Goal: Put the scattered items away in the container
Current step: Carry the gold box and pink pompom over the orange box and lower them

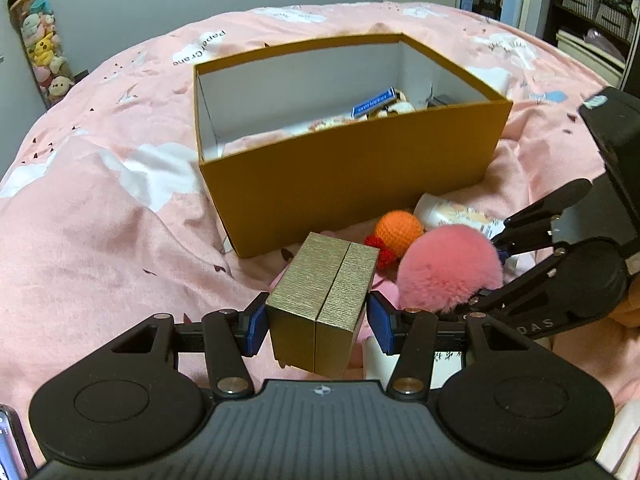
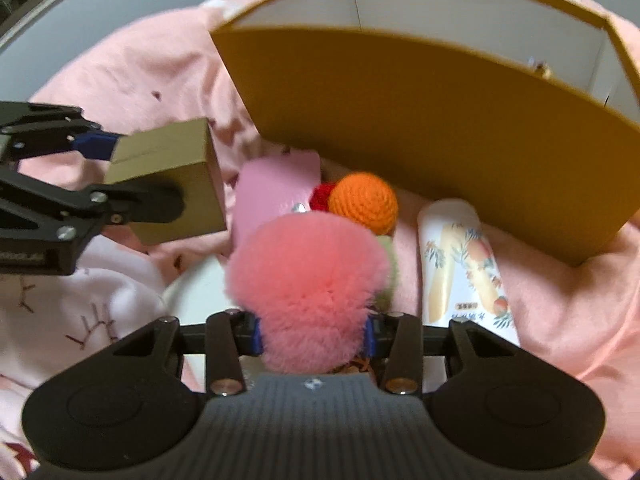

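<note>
An open mustard-yellow box (image 1: 360, 172) stands on the pink bed, with several items inside; it also fills the top of the right wrist view (image 2: 420, 128). My left gripper (image 1: 318, 326) is shut on a small gold box (image 1: 324, 300), held just in front of the container; the gold box shows in the right wrist view (image 2: 172, 176) too. My right gripper (image 2: 314, 336) is shut on a fluffy pink pom-pom (image 2: 308, 280), seen from the left wrist view (image 1: 448, 268) to the right of the gold box.
An orange and red crochet ball (image 2: 362, 196), a pink card (image 2: 276, 196) and a white printed tube (image 2: 464, 264) lie on the bedspread against the container's near wall. A white round object (image 2: 200, 296) lies under the pom-pom. Shelves (image 1: 592, 12) stand far right.
</note>
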`<state>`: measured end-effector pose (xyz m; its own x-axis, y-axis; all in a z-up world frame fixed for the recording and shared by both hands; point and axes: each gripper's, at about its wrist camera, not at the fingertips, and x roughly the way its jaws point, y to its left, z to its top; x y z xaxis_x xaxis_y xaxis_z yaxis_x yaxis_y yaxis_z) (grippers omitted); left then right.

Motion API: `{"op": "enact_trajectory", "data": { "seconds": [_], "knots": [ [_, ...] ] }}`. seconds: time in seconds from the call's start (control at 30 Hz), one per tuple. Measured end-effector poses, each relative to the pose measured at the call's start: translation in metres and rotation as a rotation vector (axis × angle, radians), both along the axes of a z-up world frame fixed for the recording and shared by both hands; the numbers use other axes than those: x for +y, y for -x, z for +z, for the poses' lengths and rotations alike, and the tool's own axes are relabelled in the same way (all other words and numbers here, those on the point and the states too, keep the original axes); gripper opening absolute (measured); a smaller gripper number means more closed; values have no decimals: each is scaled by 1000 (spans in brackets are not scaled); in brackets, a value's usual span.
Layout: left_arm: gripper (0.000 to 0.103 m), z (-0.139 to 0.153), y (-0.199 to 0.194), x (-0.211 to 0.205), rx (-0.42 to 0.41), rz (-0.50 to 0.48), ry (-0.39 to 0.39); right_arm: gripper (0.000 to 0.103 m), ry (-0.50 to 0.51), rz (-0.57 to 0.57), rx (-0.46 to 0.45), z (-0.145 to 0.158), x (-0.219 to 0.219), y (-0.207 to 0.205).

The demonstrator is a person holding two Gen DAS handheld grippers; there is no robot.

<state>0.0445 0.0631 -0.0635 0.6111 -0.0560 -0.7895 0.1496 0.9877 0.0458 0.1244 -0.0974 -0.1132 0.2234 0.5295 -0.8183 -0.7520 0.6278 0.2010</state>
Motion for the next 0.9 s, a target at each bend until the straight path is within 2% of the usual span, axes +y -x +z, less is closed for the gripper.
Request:
{"op": "enact_trajectory", "data": {
  "seconds": [0.4, 0.63, 0.77, 0.9],
  "knots": [
    [60, 46, -9, 2, -97, -26, 75, 46, -178, -22, -113, 68, -23, -4],
    [60, 69, -24, 0, -164, -48, 43, 46, -233, -27, -174, 105, -31, -24],
    [60, 81, -37, 6, -201, -38, -1, 46, -246, -20, -213, 114, -25, -42],
    [60, 92, -56, 15, -231, -31, -35, 46, -276, -6, -203, 117, -7, -68]
  ]
}}
